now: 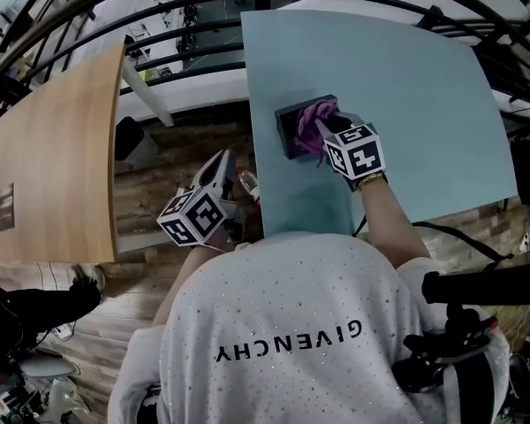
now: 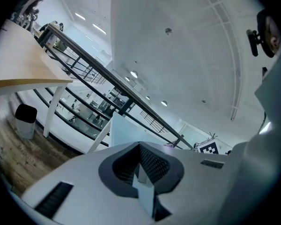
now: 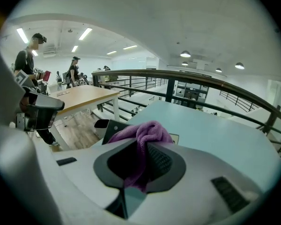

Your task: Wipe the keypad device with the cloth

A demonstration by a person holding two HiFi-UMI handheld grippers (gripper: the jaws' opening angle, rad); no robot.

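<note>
Spreading ahead of the right gripper (image 1: 325,132), the pale blue table (image 1: 415,95) bears the dark keypad device (image 1: 289,131) just under its jaws, which clench the purple cloth (image 1: 314,113) lying on it. The left gripper (image 1: 219,170) hangs beside the table's edge, jaws together, empty.

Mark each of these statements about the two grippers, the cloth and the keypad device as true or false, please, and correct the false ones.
1. The right gripper has the cloth between its jaws. True.
2. The cloth is green. False: it is purple.
3. The left gripper holds the keypad device steady. False: its jaws are together on nothing, and it is off the table, at the person's side.
4. In the head view, the keypad device lies near the left edge of the light blue table. True.
5. The cloth rests against the keypad device. True.
</note>
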